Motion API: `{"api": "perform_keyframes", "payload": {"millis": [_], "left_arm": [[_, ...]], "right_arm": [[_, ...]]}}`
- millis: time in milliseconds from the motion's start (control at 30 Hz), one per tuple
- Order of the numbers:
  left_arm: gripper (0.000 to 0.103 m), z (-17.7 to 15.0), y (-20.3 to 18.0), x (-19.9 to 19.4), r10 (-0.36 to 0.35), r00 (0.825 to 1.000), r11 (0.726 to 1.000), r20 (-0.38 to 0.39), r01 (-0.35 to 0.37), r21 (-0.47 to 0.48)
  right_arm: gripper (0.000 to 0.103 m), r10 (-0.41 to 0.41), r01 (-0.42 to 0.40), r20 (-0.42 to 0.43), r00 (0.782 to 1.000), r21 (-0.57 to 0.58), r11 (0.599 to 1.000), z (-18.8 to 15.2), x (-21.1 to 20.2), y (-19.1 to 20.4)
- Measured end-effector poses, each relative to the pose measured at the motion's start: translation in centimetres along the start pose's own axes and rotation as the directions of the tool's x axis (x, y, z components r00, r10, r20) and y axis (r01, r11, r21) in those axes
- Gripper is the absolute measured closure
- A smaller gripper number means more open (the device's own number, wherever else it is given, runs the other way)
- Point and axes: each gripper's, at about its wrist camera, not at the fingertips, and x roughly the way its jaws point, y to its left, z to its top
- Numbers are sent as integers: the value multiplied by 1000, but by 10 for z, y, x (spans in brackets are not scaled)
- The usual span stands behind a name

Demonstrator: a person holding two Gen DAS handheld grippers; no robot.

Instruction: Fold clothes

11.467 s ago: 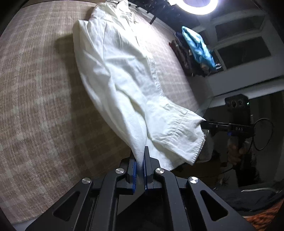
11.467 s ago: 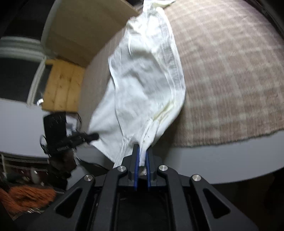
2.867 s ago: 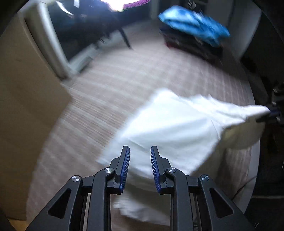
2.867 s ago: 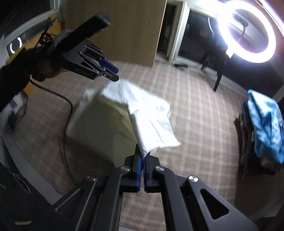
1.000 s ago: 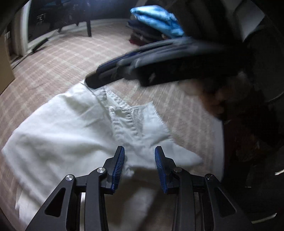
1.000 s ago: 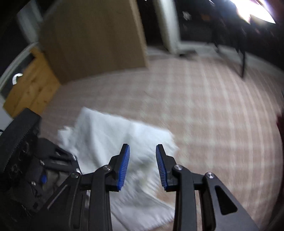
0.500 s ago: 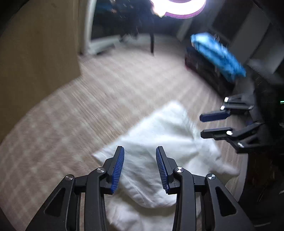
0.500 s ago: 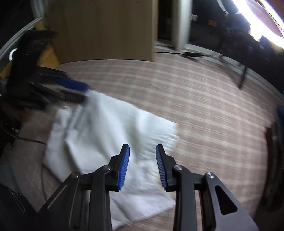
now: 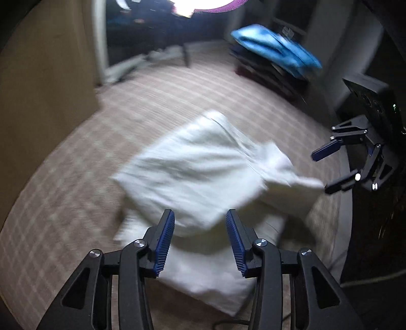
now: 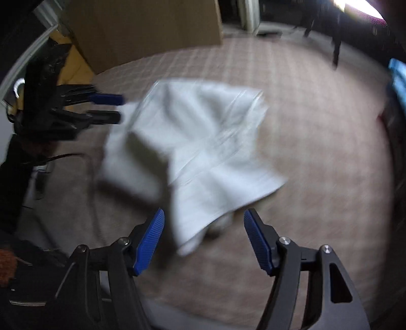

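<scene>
Beige checked cloth [image 9: 76,177] covers the worktop, where a folded white cotton shirt [image 9: 198,172] lies near the front edge. Above it, the left gripper [image 9: 200,236] and right gripper [image 10: 204,238] are both opening, jaws apart, pads touching nothing. Blue clothing [image 9: 274,48] tops a dark pile behind.

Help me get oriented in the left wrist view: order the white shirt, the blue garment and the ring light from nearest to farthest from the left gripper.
From the left gripper, whose empty jaws are opening:
1. White shirt, just ahead on the checked cloth.
2. Blue garment, on a pile, far right.
3. Ring light, top edge, beyond the table.
</scene>
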Motion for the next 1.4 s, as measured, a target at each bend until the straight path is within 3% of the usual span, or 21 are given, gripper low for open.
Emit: {"api": "perform_keyframes", "payload": {"millis": [100,133,167,200,300,467,633,733,800,867,933,1000,1133,1200,1267,1300,1400], "left_arm": [[62,3,-9,31,-1,998,999,-58,4,54],[63,4,-11,40,-2,997,998,-76,7,68],[63,5,-9,44,-11,996,998,-88,16,57],[65,7,-7,47,-20,995,999,-99,24,45],[70,12,-6,43,-65,994,998,-89,67,22],[71,14,-22,45,-118,988,991,-95,124,59],[71,9,-18,51,-136,982,990,-132,140,23],[70,11,-9,20,-115,989,993,-90,117,16],[69,18,3,-2,-98,994,995,-50,99,15],[68,27,17,-17,-85,996,996,-13,85,17],[68,38,31,-16,-72,997,997,-3,72,2],[68,50,44,-13,-63,998,998,5,63,-12],[68,68,53,20,-84,996,996,-28,84,-30],[68,65,61,48,-101,991,993,-83,96,-63],[69,56,67,71,-117,985,990,-125,107,-89],[68,51,68,70,-130,986,988,-103,120,-96],[68,43,74,56,-148,987,980,-60,139,-143]], "right_arm": [[40,-59,58,-25,998,-32,998,-14,25,18],[46,-77,76,-14,997,-52,996,-15,32,21],[78,-96,95,-14,995,-68,993,-15,39,22],[98,-117,115,-20,993,-79,990,-14,41,22],[98,-178,176,-3,984,-128,976,-9,24,22],[99,-354,356,57,934,-249,900,-10,-9,32],[98,-379,342,-61,924,-318,884,-29,22,34],[96,-417,351,-110,902,-373,859,-41,28,37],[82,-392,332,-120,912,-344,878,-42,6,33],[79,-307,270,-110,945,-263,926,-35,-28,26],[79,-237,224,-44,971,-198,954,-19,-57,24],[79,-185,193,71,980,-138,971,8,-75,26],[79,-108,117,238,965,-24,993,71,-46,22],[79,-95,94,206,974,11,995,90,-2,24],[82,-157,159,98,983,-14,987,99,49,13],[83,-176,179,76,981,-33,983,100,64,8],[85,-161,165,92,983,-38,986,90,59,-6]]}}
